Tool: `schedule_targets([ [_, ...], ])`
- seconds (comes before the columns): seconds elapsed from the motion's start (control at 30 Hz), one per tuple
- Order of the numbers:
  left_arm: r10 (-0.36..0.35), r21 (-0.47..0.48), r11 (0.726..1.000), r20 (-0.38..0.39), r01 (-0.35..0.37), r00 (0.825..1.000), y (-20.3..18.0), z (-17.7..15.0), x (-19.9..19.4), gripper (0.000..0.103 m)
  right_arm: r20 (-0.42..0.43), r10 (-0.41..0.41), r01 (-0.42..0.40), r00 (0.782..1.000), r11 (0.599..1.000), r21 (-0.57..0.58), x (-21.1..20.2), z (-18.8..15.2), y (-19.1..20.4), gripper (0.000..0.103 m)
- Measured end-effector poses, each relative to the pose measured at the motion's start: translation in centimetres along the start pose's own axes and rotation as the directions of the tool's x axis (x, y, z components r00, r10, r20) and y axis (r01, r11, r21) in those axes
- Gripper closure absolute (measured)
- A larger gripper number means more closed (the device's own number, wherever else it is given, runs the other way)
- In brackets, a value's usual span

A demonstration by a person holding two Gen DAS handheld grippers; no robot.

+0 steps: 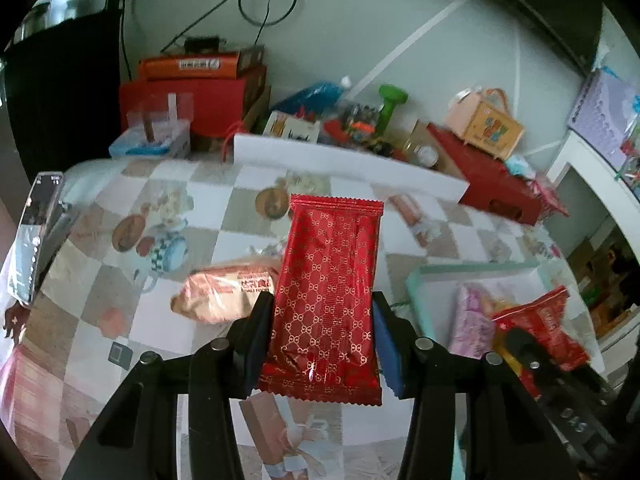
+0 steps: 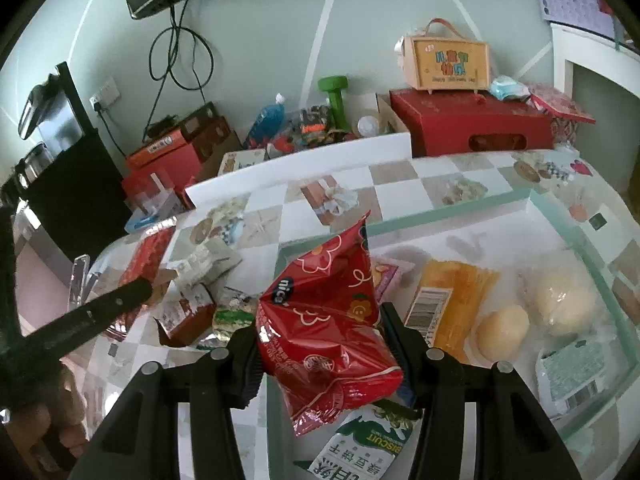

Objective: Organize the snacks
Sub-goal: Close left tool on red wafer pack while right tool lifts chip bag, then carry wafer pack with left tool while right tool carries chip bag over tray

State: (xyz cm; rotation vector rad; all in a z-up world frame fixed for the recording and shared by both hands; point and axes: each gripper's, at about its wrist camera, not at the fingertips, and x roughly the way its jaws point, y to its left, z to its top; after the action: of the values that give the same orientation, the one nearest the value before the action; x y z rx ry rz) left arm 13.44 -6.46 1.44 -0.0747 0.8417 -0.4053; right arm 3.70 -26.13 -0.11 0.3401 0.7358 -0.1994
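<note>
Pink packet [image 1: 472,322] blurred beyond reading

A pale green wall [image 2: 256,40] with white stripes and dangling black cables [image 2: 180,56] backs the checked tablecloth [image 1: 208,200].

The right tool [image 2: 324,344] grips a red snack bag [image 2: 328,332] above the near left of a tray [image 2: 452,216]. Buns [image 2: 566,300] lie at its right.
</note>
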Motion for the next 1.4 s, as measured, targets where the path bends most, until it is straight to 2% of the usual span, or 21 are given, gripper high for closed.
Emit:
schedule_targets([
  [0.37,-0.073,0.021,0.997,0.091,0.072,0.993,-1.7,0.8,-3.6,0.054,0.037,-0.022,0.021,0.999,0.999,0.036,-1.3,0.4,-1.3,0.049],
  [0.63,-0.139,0.061,0.989,0.109,0.133,0.984,-3.9,0.7,-4.8,0.054,0.096,-0.098,0.087,0.991,0.989,0.116,-3.8,1.0,-5.0,0.049],
  [0.9,-0.204,0.155,0.968,0.028,0.197,0.979,-8.4,-0.7,-3.5,0.054,0.124,-0.223,0.193,0.967,0.957,0.215,-6.3,1.0,-9.6,0.049],
  [1.1,-0.232,0.219,0.946,-0.062,0.240,0.971,-12.0,-2.6,-1.9,0.054,0.120,-0.270,0.230,0.955,0.934,0.272,-7.6,0.7,-12.2,0.049],
  [1.23,-0.219,0.247,0.938,-0.116,0.242,0.969,-13.4,-3.8,-0.6,0.054,0.084,-0.271,0.239,0.959,0.930,0.277,-7.1,0.5,-12.6,0.048],
  [1.4,-0.181,0.261,0.938,-0.195,0.229,0.964,-14.1,-5.2,1.6,0.054,-0.020,-0.247,0.245,0.969,0.941,0.234,-4.3,-0.1,-12.0,0.048],
])
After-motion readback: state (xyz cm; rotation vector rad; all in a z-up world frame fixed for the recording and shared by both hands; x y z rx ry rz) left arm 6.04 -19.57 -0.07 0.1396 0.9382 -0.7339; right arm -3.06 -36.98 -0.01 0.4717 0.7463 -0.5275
